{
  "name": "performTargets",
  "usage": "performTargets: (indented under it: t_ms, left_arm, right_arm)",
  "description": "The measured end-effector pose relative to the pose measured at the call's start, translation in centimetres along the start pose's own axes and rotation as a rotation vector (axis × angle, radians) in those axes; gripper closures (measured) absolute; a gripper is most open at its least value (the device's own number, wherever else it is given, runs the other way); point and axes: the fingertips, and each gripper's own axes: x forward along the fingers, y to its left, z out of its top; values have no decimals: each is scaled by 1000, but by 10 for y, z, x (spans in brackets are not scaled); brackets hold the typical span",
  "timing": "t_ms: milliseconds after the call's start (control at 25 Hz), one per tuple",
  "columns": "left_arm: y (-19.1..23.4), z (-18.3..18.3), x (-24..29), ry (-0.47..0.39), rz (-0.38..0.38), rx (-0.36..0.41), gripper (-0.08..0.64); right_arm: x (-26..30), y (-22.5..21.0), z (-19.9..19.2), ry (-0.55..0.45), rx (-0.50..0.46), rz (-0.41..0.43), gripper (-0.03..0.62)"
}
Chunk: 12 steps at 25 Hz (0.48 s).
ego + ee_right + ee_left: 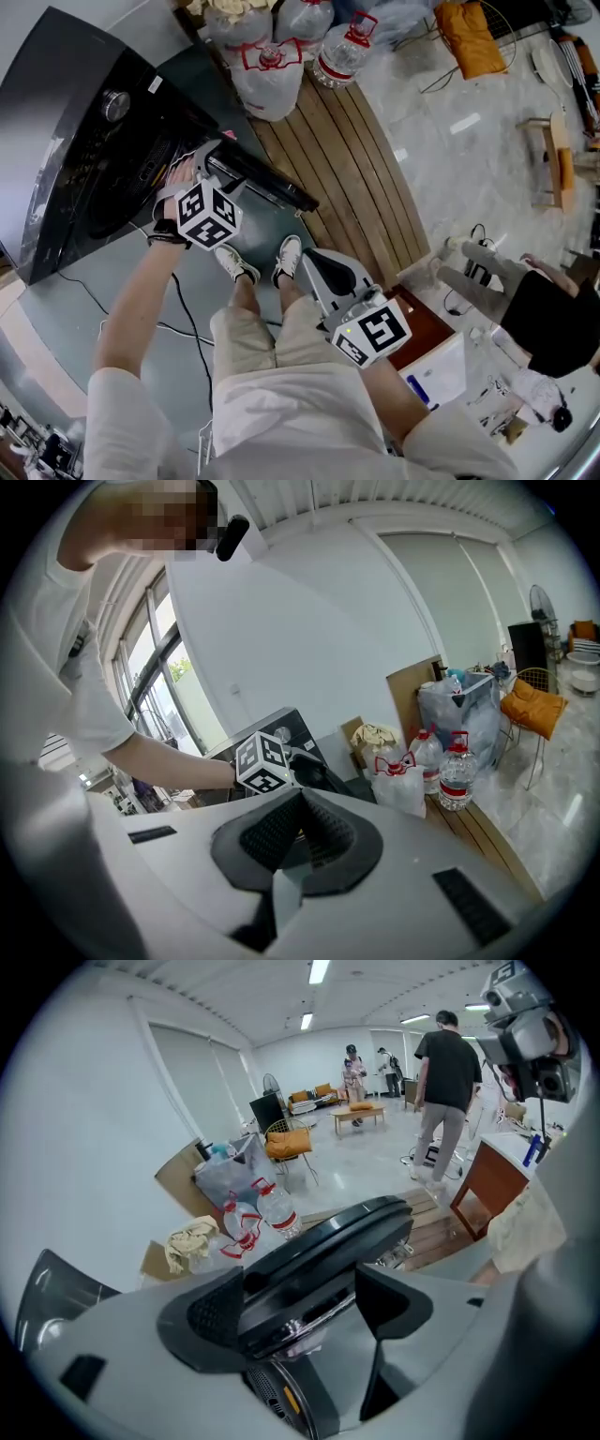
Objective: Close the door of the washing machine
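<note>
One edge of the open door (342,1230) is straddled crosswise by the spread left tongs (297,1274), apparently unpressed, while the shut, empty right tongs (301,801) are held farther off.

The big boxy washing machine (66,131) is shiny black. Its round door (281,192) is black too. The left tool (223,157) is pale grey with black pads, and its cube has black and white squares. The right tool (315,259) has the same colours. The clear plastic water bottles (342,52) have red caps and red labels. The wooden slat platform (356,159) is brown. The person's shoes (287,255) are white. The soft cushion (469,37) is orange.
</note>
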Motion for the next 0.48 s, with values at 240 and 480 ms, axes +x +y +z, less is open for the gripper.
performTargets:
  t_ms: [240, 480]
  left_arm:
    - [-8, -12, -12, 0, -66, -49, 205]
    - [-11, -19, -35, -156, -157, -558, 206]
  right_arm:
    - [5, 9, 0, 13, -14, 26, 594]
    - [6, 15, 1, 25, -27, 50, 594]
